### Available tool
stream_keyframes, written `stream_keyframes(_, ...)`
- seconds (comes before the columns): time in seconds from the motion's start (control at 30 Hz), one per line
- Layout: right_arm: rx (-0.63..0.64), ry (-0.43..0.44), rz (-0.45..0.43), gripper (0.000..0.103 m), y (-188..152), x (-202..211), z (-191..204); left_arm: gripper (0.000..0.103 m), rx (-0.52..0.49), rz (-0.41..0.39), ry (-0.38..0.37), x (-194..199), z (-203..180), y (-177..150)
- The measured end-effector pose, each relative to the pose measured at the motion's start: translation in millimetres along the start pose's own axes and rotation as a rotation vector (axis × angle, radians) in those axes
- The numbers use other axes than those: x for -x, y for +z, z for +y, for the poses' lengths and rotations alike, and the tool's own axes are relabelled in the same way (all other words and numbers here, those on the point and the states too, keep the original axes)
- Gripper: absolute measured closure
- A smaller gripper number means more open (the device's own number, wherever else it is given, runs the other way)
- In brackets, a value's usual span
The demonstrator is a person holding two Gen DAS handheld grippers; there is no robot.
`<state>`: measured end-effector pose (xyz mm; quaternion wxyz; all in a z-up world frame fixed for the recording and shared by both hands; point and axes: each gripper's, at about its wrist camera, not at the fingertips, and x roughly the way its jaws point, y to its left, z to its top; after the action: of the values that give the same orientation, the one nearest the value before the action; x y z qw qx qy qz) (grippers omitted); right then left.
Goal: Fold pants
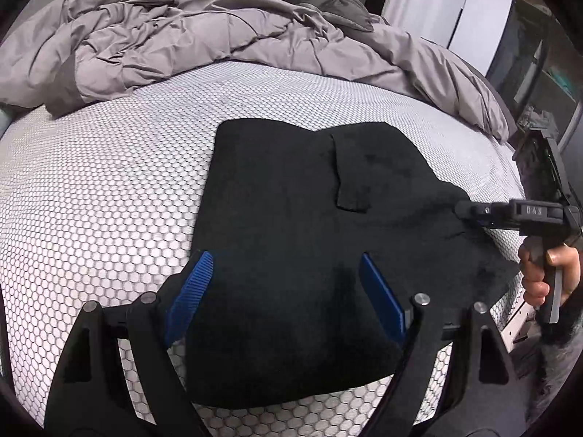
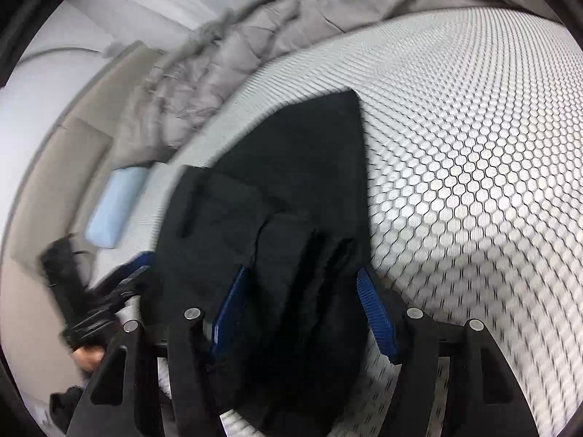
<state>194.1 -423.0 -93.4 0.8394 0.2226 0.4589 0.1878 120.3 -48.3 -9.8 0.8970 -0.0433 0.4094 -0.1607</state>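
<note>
The black pants (image 1: 291,196) lie folded into a compact shape on the bed (image 1: 109,182), at the centre of the left wrist view, on a mattress cover with a honeycomb pattern. A rumpled grey duvet (image 1: 189,32) fills the top of that frame.

The left hand-held gripper (image 1: 286,287) sits at the lower centre with its blue pads spread wide over the near edge of the pants, gripping nothing.

The right hand-held gripper (image 1: 464,211) reaches in from the right edge, its tip at the pants' right corner, with a hand (image 1: 546,273) on its handle. In its own blurred view the pads (image 2: 375,313) stand apart with dark fabric between them, seemingly not pinched.
</note>
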Motion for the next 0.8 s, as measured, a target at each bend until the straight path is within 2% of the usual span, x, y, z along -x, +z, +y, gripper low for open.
stream_keyframes(0.07, 0.032, -0.013, -0.027, 0.062, 4.8, 6.5, 8.1, 0.022, 0.014, 0.002, 0.01, 1.2, 5.9, 0.9)
stream_keyframes(0.13, 0.104, -0.034, -0.072, 0.069, 5.9, 18.3, 23.7, 0.022, 0.026, -0.004, 0.008, 3.8, 10.2, 1.3)
stream_keyframes(0.2, 0.157, -0.072, -0.094, 0.069, 7.5, 19.4, 39.8, 0.022, 0.032, -0.01, 0.014, 6.2, 15.1, 1.1)
stream_keyframes(0.23, 0.168, -0.099, -0.086, 0.066, 7.1, 18.1, 42.0, 0.022, 0.034, -0.01, 0.018, 6.7, 17.3, 0.9)
stream_keyframes(0.27, 0.153, -0.112, -0.06, 0.057, 6.6, 13.9, 39.6, 0.022, 0.037, -0.01, 0.024, 7.1, 20.0, 0.5)
stream_keyframes(0.33, 0.111, -0.107, -0.046, 0.056, 4.4, 10.8, 33.2, 0.022, 0.045, -0.007, 0.03, 7.9, 27.4, -0.3)
stream_keyframes(0.53, 0.053, -0.03, -0.067, 0.056, -4.2, 35.7, 20.1, 0.022, 0.061, -0.019, 0.041, 14.5, 37.0, -0.4)
stream_keyframes(0.63, 0.034, 0.061, -0.057, 0.056, -7.7, 43.6, 16.5, 0.022, 0.055, -0.024, 0.039, 17.2, 35.6, 0.0)
stream_keyframes(0.8, 0.048, 0.021, 0.006, 0.056, -9.1, 23.2, 16.5, 0.022, 0.039, -0.016, 0.037, 15.3, 27.2, 0.3)
